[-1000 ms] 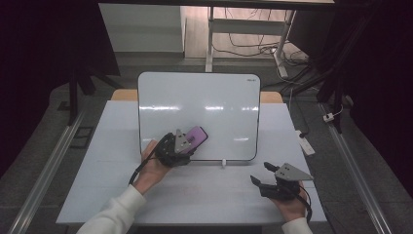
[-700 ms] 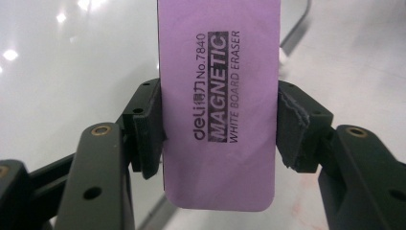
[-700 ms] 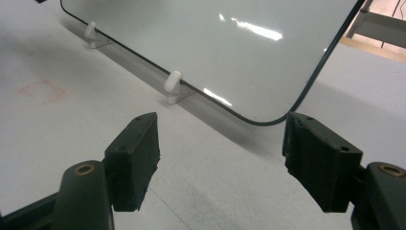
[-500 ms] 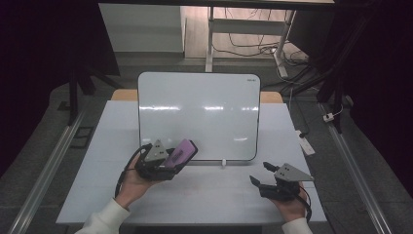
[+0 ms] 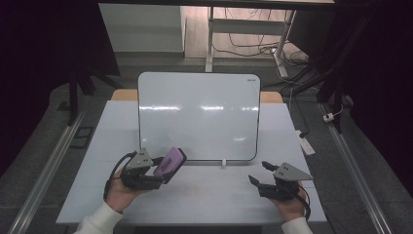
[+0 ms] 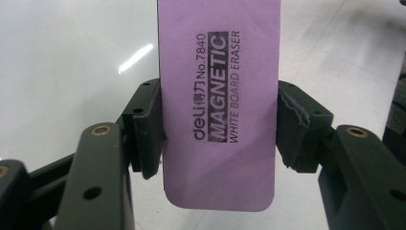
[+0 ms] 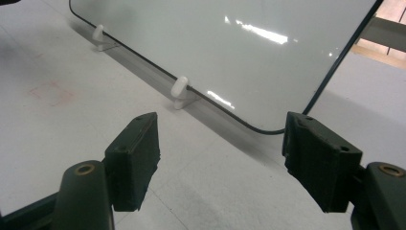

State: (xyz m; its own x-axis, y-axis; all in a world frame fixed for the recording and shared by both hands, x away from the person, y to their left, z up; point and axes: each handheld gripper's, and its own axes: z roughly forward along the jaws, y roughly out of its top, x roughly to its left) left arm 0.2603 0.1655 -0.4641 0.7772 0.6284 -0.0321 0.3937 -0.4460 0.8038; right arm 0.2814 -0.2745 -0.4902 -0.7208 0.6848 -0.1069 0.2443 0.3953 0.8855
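A purple magnetic whiteboard eraser (image 6: 220, 100) sits clamped between both pads of my left gripper (image 6: 218, 129). In the high view that left gripper (image 5: 163, 168) hovers over the table just in front of the lower left corner of the whiteboard (image 5: 199, 114), and the eraser (image 5: 169, 162) points up and right. The board stands tilted on small white feet (image 7: 180, 91) and looks wiped clean. My right gripper (image 5: 260, 174) rests at the front right of the table, open with nothing between its pads (image 7: 134, 158), facing the board's lower right corner (image 7: 268, 129).
The white table (image 5: 214, 195) carries a faint reddish smudge (image 7: 50, 92) in front of the board. Cables and a metal stand leg lie on the floor beyond the table. Rails run along both sides of the table.
My left gripper has drawn the eraser off the board's lower left area, toward the left and the front of the table. The right gripper has stayed where it was.
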